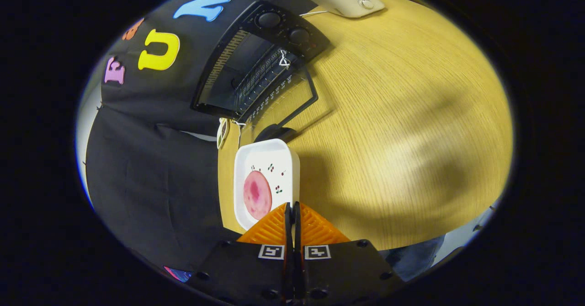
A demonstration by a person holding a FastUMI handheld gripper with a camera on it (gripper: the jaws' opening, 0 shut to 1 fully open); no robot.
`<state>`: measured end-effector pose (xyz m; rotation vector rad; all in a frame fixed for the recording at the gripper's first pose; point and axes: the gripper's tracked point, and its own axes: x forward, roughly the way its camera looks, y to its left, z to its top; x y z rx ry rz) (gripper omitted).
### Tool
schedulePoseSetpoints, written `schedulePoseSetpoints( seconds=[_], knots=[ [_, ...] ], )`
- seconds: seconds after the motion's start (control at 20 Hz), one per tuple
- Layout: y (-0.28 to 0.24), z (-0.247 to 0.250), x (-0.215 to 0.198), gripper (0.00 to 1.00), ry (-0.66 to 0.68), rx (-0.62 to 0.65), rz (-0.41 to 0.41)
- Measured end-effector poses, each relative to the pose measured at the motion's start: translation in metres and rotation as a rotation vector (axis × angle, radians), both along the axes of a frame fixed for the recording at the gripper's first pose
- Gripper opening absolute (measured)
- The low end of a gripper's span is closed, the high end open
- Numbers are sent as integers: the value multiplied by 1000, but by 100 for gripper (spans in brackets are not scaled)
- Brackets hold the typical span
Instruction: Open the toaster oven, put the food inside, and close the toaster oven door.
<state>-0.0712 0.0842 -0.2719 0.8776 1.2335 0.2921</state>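
One step done: toaster oven (256, 68) door down; gripper (292, 207) fingers clenched on the rim of the plate (267, 178) of food (257, 194), which next needs carrying into the oven.

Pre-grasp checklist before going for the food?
1. Toaster oven door open: ok, dropped flat onto the table.
2. Food on hand: ok, pink slice lies in the white tray just ahead of the fingertips.
3. Gripper ready to grasp: not ok, fingers shut together with nothing between them.
4. Path from tray to oven: ok, bare table between them.
5. Oven cavity free: cannot tell, interior is dark.
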Motion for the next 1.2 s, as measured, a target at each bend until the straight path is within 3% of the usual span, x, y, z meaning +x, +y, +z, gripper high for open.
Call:
schedulePoseSetpoints(
  seconds=[0.4, 0.65, 1.2],
  knots=[
    [27, 19, 14, 2, -40, 17, -244],
    [42, 29, 43, 2, -54, 68, -379],
    [63, 21, 123, 2, -48, 115, -580]
  ],
)
